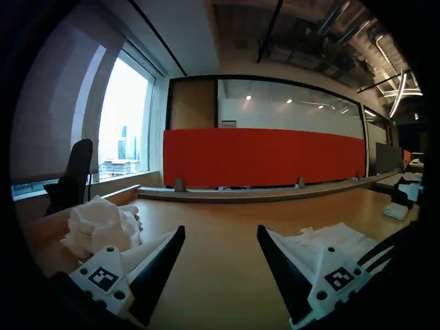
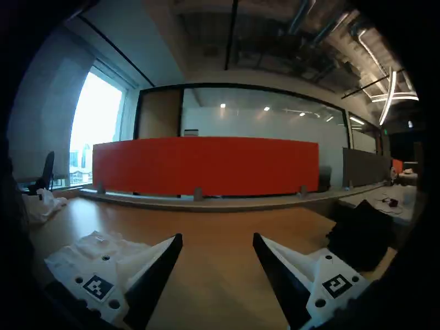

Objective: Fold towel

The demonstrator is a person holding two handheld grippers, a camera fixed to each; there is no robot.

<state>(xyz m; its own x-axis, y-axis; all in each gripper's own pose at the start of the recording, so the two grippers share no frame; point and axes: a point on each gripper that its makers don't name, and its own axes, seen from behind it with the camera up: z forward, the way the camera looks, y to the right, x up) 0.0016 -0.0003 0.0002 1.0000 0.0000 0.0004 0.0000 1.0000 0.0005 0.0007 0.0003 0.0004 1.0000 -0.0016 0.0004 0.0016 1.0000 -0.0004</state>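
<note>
In the left gripper view, a crumpled pile of white towels (image 1: 102,224) sits on the wooden table (image 1: 220,264) at the left, just beyond the left finger. A flatter white towel (image 1: 336,236) lies at the right, partly hidden by the right finger. My left gripper (image 1: 220,231) is open above bare wood between them, holding nothing. In the right gripper view, that flat white towel (image 2: 104,245) lies low on the left behind the left finger, and the crumpled pile (image 2: 43,206) is far left. My right gripper (image 2: 217,237) is open over the table (image 2: 220,275), empty.
An orange divider panel (image 1: 264,157) runs along the table's far edge, with a window and a black chair (image 1: 71,184) at the left. A small folded white cloth (image 1: 396,210) lies far right. A black bag (image 2: 363,231) rests on the table to the right.
</note>
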